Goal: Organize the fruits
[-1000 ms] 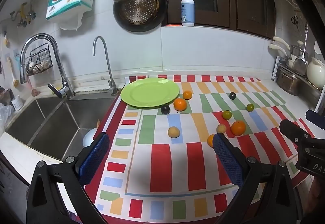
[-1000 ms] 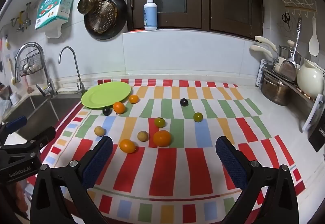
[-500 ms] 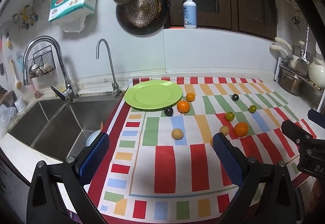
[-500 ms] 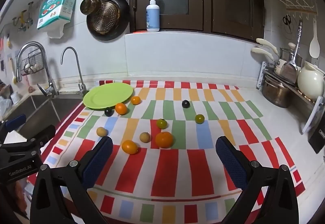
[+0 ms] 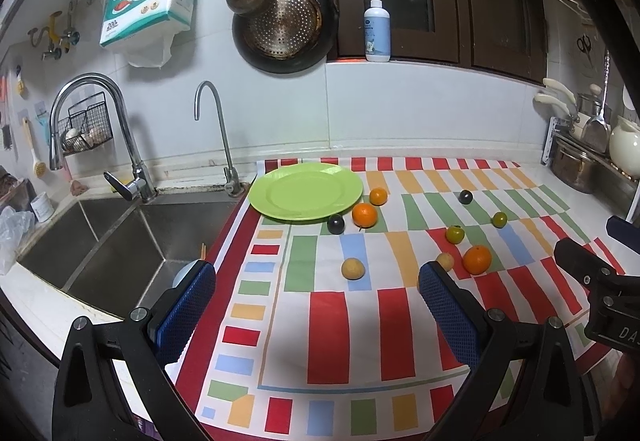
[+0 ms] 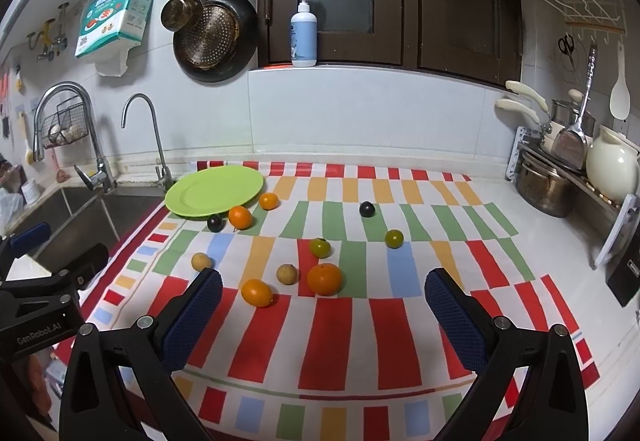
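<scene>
L gripper (image 5: 316, 295) and R gripper (image 6: 323, 295): jaws wide on both, nothing between the pads, both held above the near edge of the striped mat (image 6: 360, 337) on the bench (image 6: 532, 225).

R view only: small orange (image 6: 257, 292) at 10 o'clock from the gripper midpoint; in L view a pad hides all but a sliver. R view also shows "GenRobot.AI" on the L gripper body; L view shows only "DA…" on the R one, rest cut off.

Mid mat: big orange (image 6: 324, 279), tan fruit (image 6: 287, 274) just beside it, another tan one (image 5: 352, 268) well apart at 9. Two green fruits (image 6: 320, 247) (image 6: 394, 238) behind. All roundish, no clear long axis.

Far: dark fruit (image 5: 336, 224) and two oranges (image 5: 364, 215) (image 5: 378, 196) at the rim of the green plate (image 5: 280, 197), which carries no fruit; second dark fruit (image 5: 465, 197) off at 3. Sink (image 5: 100, 237) w/ two taps to the plate's left. Wall box reads "200"; other text too small.
</scene>
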Demonstrator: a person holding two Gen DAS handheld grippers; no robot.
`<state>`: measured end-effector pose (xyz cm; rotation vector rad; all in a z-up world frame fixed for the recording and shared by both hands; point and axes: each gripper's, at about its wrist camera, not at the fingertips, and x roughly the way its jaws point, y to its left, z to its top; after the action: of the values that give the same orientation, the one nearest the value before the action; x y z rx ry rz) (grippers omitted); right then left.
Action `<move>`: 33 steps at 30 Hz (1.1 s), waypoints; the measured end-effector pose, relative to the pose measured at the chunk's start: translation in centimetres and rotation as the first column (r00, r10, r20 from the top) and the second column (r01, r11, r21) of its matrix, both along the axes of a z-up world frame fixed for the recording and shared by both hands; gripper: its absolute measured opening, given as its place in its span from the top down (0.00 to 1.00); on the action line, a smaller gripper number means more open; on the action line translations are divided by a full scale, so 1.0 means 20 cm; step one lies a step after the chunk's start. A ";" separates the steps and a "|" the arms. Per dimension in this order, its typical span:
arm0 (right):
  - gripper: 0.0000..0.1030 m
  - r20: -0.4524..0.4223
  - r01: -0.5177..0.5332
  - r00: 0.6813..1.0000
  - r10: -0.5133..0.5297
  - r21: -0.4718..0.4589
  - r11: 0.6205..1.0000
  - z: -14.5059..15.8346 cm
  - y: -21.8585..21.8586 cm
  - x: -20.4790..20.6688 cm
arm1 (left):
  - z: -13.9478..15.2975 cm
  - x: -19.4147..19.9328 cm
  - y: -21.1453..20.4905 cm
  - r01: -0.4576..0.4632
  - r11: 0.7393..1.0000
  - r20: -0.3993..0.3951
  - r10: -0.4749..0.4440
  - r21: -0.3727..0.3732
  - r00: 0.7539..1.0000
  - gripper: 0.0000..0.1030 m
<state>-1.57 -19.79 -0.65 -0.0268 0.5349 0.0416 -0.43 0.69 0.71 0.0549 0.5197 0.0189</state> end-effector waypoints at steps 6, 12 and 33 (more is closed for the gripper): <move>0.01 0.003 -0.001 1.000 0.001 -0.001 1.000 0.01 0.00 0.00 | 0.00 -0.01 0.00 -0.001 1.000 0.009 0.001 0.005 1.000 0.00; 0.01 0.004 0.000 1.000 0.000 -0.001 1.000 0.01 0.00 0.00 | 0.01 -0.01 -0.01 -0.002 1.000 0.012 0.002 0.009 1.000 0.00; 0.01 0.008 -0.001 1.000 0.001 0.000 1.000 0.00 0.00 0.00 | 0.01 -0.01 -0.01 -0.003 1.000 0.016 0.003 0.010 1.000 0.00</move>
<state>-1.64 -19.75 -0.57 -0.0275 0.5273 0.0423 -0.55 0.51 0.94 0.0642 0.5033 0.0248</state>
